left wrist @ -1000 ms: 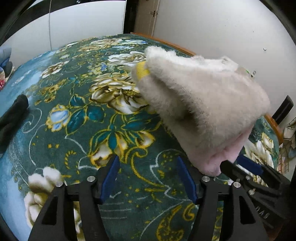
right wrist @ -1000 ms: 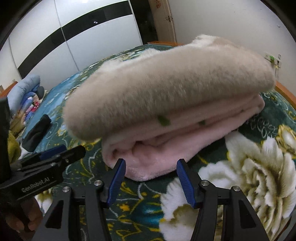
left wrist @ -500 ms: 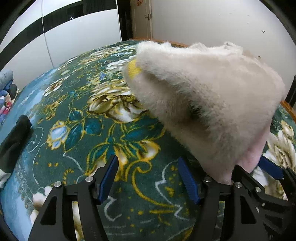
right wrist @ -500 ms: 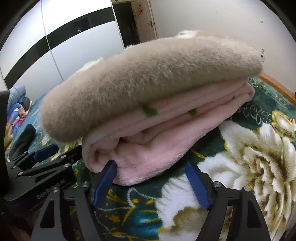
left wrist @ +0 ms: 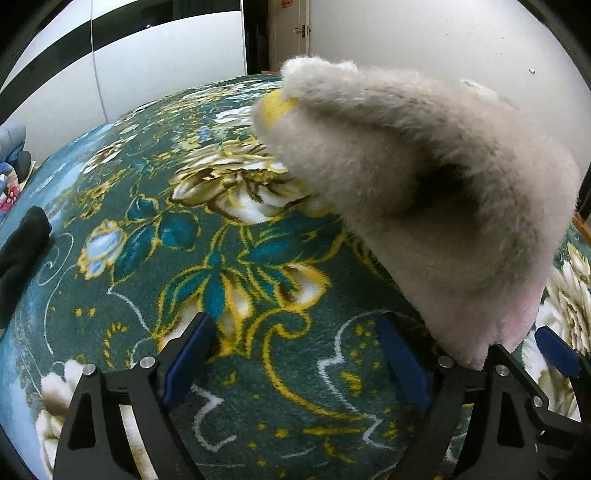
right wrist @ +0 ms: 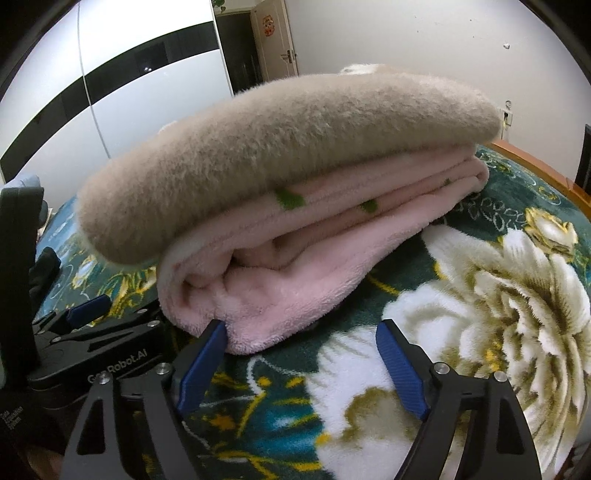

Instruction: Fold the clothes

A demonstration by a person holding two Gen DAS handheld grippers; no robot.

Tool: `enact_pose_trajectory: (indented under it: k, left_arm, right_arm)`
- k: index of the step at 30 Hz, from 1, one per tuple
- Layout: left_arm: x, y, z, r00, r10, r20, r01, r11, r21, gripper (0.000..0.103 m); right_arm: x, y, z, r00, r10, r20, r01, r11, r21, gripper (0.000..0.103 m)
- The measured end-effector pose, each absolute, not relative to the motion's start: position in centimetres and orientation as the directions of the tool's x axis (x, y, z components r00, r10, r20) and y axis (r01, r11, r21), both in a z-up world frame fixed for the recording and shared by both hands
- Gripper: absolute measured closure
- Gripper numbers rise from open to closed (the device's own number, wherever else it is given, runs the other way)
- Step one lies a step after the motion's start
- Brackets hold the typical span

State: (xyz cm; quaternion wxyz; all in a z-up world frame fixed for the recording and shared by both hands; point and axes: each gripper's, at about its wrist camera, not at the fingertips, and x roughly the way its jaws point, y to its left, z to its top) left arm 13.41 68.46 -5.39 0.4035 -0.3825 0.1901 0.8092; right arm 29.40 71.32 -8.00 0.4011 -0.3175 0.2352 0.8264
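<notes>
A folded fleece garment, beige fur outside [right wrist: 280, 147] and pink inside [right wrist: 295, 280], lies as a thick bundle on the floral blanket [right wrist: 498, 302]. In the left wrist view the bundle [left wrist: 424, 192] rises at the right. My left gripper [left wrist: 295, 350] is open and empty, just left of the bundle's near corner. My right gripper [right wrist: 299, 358] is open and empty; its left fingertip [right wrist: 210, 347] touches the pink edge. The left gripper also shows at the left of the right wrist view [right wrist: 92, 325].
A dark green floral blanket [left wrist: 184, 295] covers the bed. A black garment [left wrist: 22, 240] lies at the far left edge. White wardrobe doors [right wrist: 129, 92] and a door [left wrist: 291, 33] stand behind. A wooden bed frame [right wrist: 535, 162] runs along the right.
Both grippers have come closer to the bundle and tilted up. The right gripper's left fingertip now meets the pink edge. Both stay open.
</notes>
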Motion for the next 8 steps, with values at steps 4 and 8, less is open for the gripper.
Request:
enact_pose_trajectory:
  k: [4, 8]
  left_arm:
    - [13.19, 68.38, -5.64, -0.372, 0.513, -0.774, -0.797, -0.604, -0.018, 0.012]
    - [12.98, 68.30, -5.87, -0.363, 0.518, -0.774, -0.795, -0.606, -0.033, 0.011]
  right_arm:
    - [29.25, 70.81, -8.32, -0.483, 0.506, -0.714, -0.809, -0.570, 0.143, 0.015]
    - [29.02, 70.64, -8.41, -0.485, 0.504, -0.715, -0.807, -0.573, 0.143, 0.014]
